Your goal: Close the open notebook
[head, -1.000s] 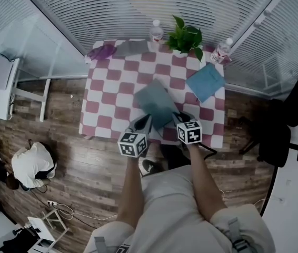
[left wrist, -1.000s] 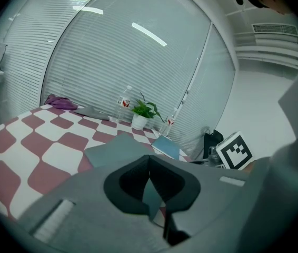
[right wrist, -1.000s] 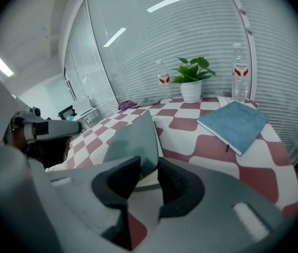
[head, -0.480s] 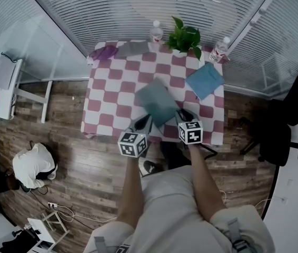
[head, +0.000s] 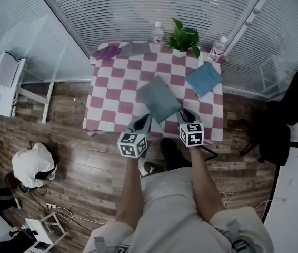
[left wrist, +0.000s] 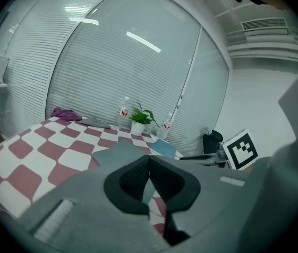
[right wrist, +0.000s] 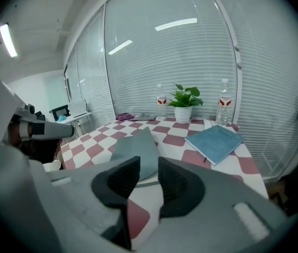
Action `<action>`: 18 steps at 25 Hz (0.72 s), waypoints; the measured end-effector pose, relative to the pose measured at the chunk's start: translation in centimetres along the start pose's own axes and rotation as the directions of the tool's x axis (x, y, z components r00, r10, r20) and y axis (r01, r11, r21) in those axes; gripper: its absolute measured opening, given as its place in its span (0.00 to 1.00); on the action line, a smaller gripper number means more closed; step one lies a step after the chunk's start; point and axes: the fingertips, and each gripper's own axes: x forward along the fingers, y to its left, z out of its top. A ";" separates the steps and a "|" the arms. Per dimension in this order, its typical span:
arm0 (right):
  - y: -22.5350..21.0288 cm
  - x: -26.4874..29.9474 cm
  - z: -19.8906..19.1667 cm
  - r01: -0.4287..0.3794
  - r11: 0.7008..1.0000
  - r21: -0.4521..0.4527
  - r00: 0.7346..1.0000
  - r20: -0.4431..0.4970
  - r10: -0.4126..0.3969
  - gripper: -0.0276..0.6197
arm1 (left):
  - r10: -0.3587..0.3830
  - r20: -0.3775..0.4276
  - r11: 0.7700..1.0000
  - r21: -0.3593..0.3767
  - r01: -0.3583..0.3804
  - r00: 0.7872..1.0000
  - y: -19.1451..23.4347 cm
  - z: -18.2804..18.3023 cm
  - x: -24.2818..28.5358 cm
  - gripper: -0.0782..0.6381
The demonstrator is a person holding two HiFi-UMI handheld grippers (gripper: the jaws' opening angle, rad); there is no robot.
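Jaws of the left gripper [head: 142, 121] are pressed together on nothing, at the near edge of the checked table [head: 107, 104]. Just beyond both tools, mid-table, the grey notebook [head: 158, 98] lies flat and looks already closed. To its right, the right gripper [head: 186, 115] has its jaws apart and empty. Closing seems done; the next move likely calls only for backing away, leaving the blue book [head: 204, 79] far right alone.

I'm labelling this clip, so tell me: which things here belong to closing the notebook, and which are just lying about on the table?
Job in hand: grey-green notebook in the middle of the checkered table; left gripper, shut; right gripper, open and empty.

Lying about: blue notebook; potted plant; one water bottle; another water bottle; purple cloth; grey flat item at the far edge.
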 end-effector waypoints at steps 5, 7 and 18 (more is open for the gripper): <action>1.0 -1.6 -0.5 0.011 1.000 -0.014 1.000 0.028 -0.010 0.22 | 0.025 0.012 1.000 0.005 -0.025 1.000 -0.1 -0.4 -1.7 0.12; 1.2 -2.2 -0.6 0.021 1.000 -0.012 0.999 0.038 -0.020 0.22 | 0.021 0.007 1.000 0.010 -0.021 1.000 -0.3 -0.7 -2.3 0.12; 2.2 -4.4 -0.2 0.033 0.999 0.004 0.995 0.097 -0.033 0.08 | -0.023 0.004 0.999 0.039 0.022 1.000 -1.4 -0.7 -4.4 0.12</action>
